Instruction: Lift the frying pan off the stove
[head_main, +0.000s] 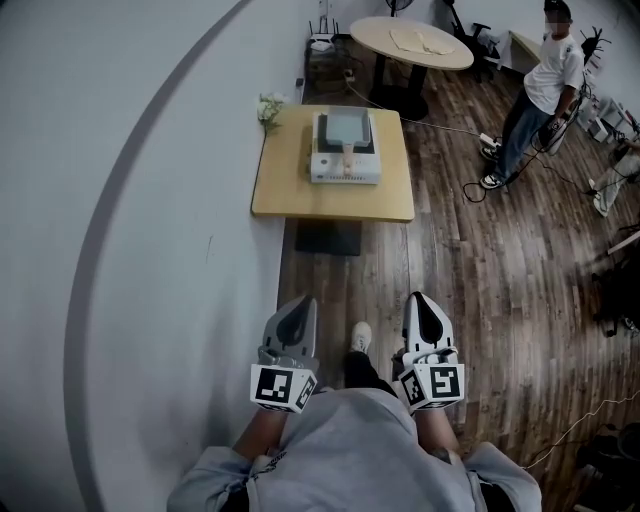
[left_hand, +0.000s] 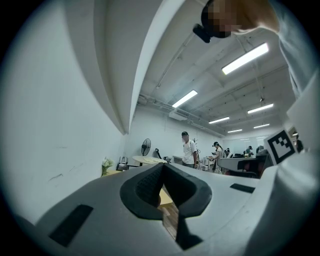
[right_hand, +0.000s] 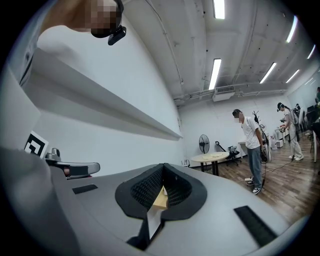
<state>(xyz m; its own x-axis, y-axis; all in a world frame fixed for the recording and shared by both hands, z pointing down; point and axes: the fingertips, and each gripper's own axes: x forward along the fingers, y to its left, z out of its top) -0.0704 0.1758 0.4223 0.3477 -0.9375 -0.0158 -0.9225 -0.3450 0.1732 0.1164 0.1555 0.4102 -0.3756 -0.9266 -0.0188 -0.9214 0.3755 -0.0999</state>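
On a small wooden table (head_main: 335, 195) ahead stands a white stove (head_main: 345, 165), with a grey frying pan (head_main: 345, 128) resting on top and its pale handle pointing toward me. Both grippers hang low near my body, well short of the table. The left gripper (head_main: 298, 305) has its jaws pressed together with nothing between them, and so does the right gripper (head_main: 421, 300). In the left gripper view the gripper (left_hand: 162, 167) shows closed pads with a sliver of the table (left_hand: 165, 198) beyond. The right gripper view shows that gripper (right_hand: 162, 169) the same way.
A white wall runs along the left. A small bunch of flowers (head_main: 268, 106) sits on the table's far left corner. Beyond are a round table (head_main: 412, 42) and a standing person (head_main: 545, 90). Cables (head_main: 470, 185) lie across the wooden floor at the right.
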